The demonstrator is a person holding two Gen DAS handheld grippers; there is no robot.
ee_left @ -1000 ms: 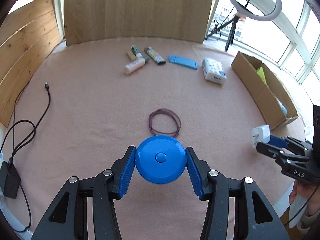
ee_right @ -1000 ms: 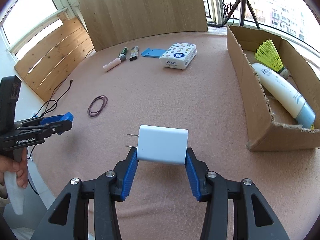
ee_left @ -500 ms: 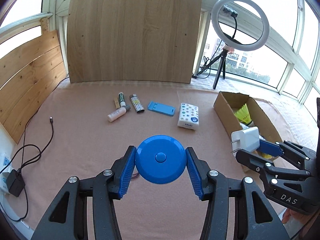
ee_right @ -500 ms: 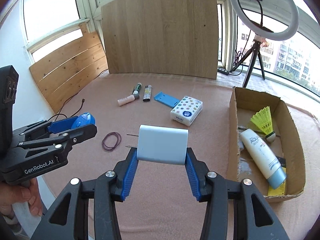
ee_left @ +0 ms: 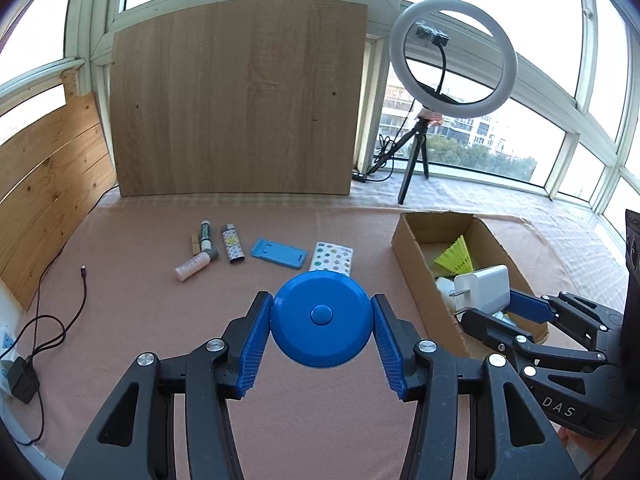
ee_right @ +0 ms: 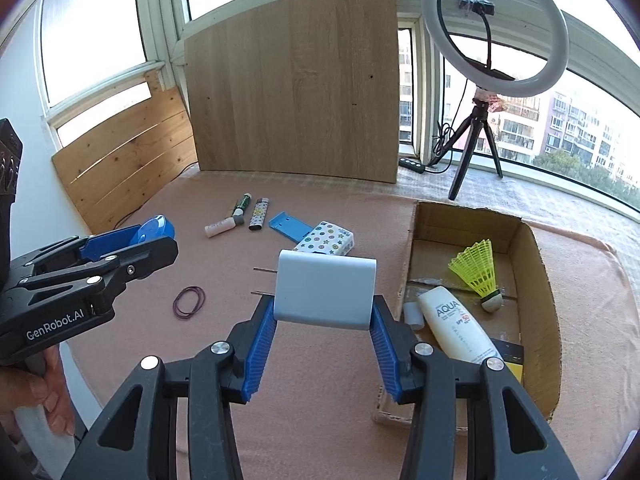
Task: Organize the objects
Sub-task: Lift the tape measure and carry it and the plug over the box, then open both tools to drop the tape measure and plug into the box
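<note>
My left gripper [ee_left: 322, 326] is shut on a round blue tape measure [ee_left: 322, 320], held above the pink cloth; it also shows in the right wrist view [ee_right: 154, 230]. My right gripper [ee_right: 324, 320] is shut on a white charger plug [ee_right: 326, 294], prongs pointing left, held in the air left of the cardboard box [ee_right: 536, 280]. The plug also shows in the left wrist view [ee_left: 482, 290]. The box holds a yellow shuttlecock [ee_right: 478, 270] and a sunscreen tube [ee_right: 456, 330].
On the cloth lie a dotted tissue pack [ee_right: 326, 238], a blue phone stand [ee_right: 290, 226], a lighter [ee_right: 259, 212], small tubes [ee_right: 220, 226] and a purple rubber band [ee_right: 189, 301]. A ring light on a tripod [ee_right: 494, 36] stands behind. A black cable [ee_left: 44, 320] lies left.
Both grippers have risen and tilted up, still holding their objects. The view now takes in more of the far wall and windows, and the right gripper is closer to the box.
</note>
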